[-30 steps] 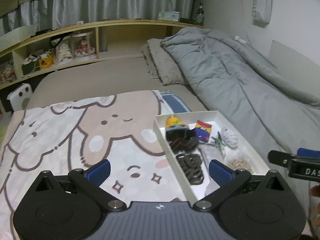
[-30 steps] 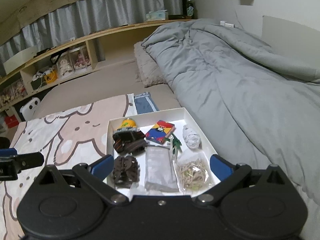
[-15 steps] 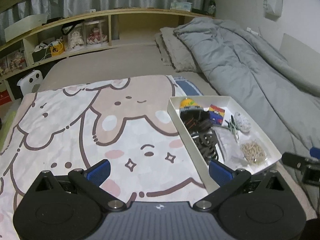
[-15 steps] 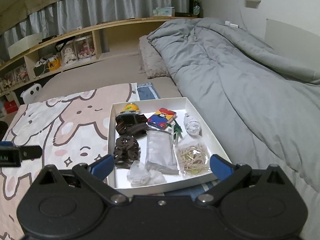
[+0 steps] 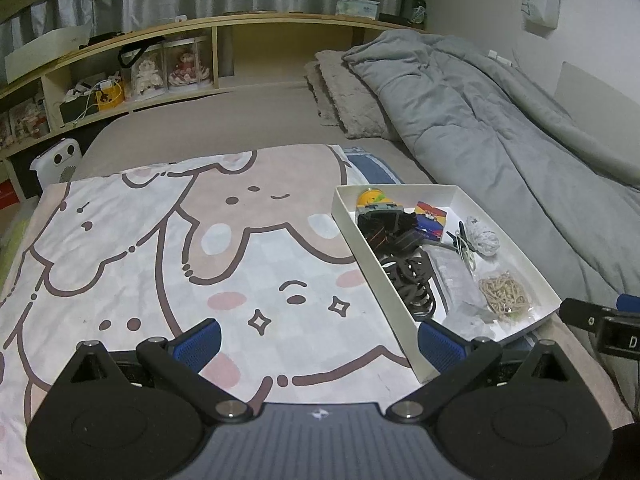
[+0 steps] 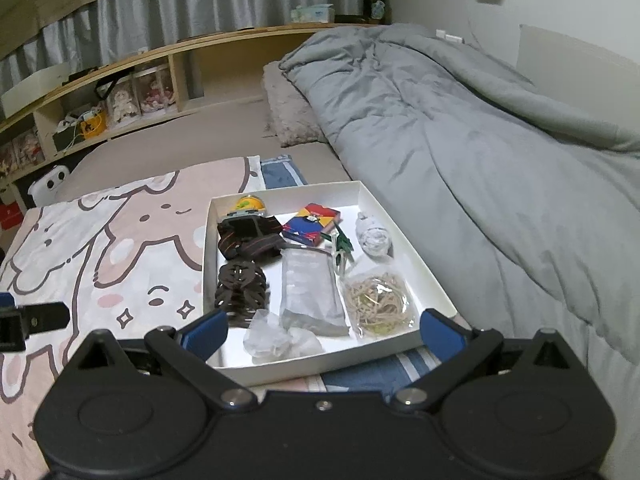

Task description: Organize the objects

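A white tray lies on the bed and holds several small things: a brown hair claw, a dark striped cloth, a yellow toy, a colourful card box, a grey packet, a bag of rubber bands, a white wad and crumpled plastic. My right gripper is open and empty over the tray's near edge. My left gripper is open and empty above the cartoon blanket, left of the tray.
A grey duvet fills the right side of the bed, with a pillow at its head. A wooden shelf with figurines runs along the back. A blue striped cloth lies under the tray's near edge.
Both grippers have drawn back and risen from the tray, so it looks smaller and farther. Both stay open and empty.
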The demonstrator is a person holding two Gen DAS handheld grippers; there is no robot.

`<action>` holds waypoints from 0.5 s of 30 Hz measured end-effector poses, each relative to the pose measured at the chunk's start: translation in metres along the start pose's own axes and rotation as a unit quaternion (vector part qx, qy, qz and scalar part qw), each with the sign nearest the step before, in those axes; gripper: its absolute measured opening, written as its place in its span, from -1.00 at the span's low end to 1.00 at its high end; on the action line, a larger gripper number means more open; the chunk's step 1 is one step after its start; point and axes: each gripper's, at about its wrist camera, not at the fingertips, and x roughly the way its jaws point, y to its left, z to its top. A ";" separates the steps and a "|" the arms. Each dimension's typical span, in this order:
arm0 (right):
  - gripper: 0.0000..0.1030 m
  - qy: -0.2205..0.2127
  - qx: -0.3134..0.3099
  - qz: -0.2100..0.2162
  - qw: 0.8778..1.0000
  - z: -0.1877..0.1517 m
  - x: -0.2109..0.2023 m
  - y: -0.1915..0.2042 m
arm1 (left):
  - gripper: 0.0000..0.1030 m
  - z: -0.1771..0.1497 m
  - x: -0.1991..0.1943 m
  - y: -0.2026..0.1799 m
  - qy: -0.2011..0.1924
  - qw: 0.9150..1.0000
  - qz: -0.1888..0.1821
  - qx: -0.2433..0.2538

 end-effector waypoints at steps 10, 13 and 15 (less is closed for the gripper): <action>1.00 -0.010 -0.012 -0.005 1.000 -0.001 -0.005 0.006 | 1.00 -0.001 -0.003 0.001 0.001 1.000 0.001 -0.003; 1.00 -0.010 -0.011 -0.007 1.000 0.000 -0.005 0.006 | 1.00 -0.001 -0.004 0.001 0.002 1.000 -0.003 -0.005; 1.00 -0.011 -0.010 -0.007 1.000 0.000 -0.006 0.005 | 1.00 -0.001 -0.004 0.002 0.002 1.000 -0.003 -0.006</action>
